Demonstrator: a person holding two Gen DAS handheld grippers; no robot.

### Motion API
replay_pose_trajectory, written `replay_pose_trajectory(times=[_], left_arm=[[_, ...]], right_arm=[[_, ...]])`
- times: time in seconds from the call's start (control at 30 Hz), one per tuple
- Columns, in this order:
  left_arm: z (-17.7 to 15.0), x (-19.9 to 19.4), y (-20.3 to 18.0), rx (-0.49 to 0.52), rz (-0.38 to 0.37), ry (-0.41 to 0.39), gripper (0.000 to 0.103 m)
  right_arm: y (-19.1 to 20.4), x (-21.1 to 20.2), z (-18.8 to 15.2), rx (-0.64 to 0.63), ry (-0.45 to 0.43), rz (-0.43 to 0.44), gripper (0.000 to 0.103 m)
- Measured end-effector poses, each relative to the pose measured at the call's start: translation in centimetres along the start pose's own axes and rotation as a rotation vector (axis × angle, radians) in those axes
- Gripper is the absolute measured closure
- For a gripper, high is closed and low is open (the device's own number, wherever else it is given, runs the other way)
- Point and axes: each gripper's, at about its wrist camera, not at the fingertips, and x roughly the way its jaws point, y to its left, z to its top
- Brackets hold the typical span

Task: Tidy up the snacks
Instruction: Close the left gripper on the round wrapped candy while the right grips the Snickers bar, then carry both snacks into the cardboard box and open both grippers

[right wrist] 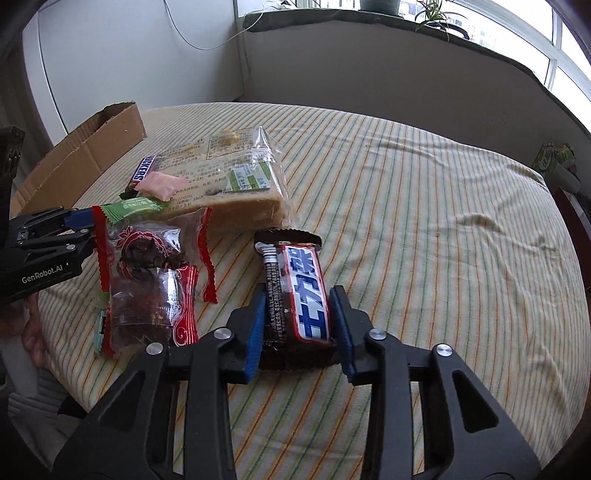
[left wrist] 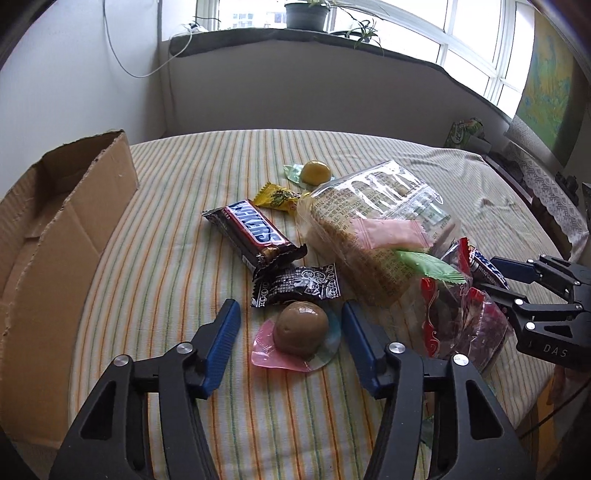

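Note:
My left gripper (left wrist: 291, 314) is open, its blue pads on either side of a brown jelly cup (left wrist: 302, 329) on the striped cloth. Beyond it lie a black candy wrapper (left wrist: 295, 285), a Snickers bar (left wrist: 255, 232), a yellow candy (left wrist: 277, 196) and a yellow jelly cup (left wrist: 315, 172). My right gripper (right wrist: 298, 295) is shut on a second Snickers bar (right wrist: 299, 291) lying on the cloth. A clear bag of cake slices (right wrist: 221, 177) and red-edged dried fruit packs (right wrist: 147, 273) lie left of it.
An open cardboard box (left wrist: 55, 236) stands at the table's left edge. The striped tablecloth (right wrist: 424, 221) has wrinkles on the right side. A windowsill with potted plants (left wrist: 306, 14) runs behind. A green box (right wrist: 554, 160) sits past the far right edge.

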Motion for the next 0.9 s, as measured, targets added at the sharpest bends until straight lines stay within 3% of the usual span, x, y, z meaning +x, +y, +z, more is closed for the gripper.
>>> replay_pose_trajectory(times=[0.03, 0.3, 0.9], left_arm=[[0.0, -0.1, 0.2, -0.005, -0.009, -0.003, 0.063], [-0.4, -0.9, 1.1, -0.045, -0.063, -0.023, 0.070], [-1.7, -2.5, 1.6, -0.072, -0.069, -0.032, 0.072]], right_arm=[[-0.1, -0.1, -0.1, 0.007, -0.003, 0.005, 0.070], [-0.3, -1.2, -1.1, 0.060, -0.034, 0.014, 0.072], [-1.6, -2.8, -2.3, 0.164, -0.104, 0.024, 0.072]])
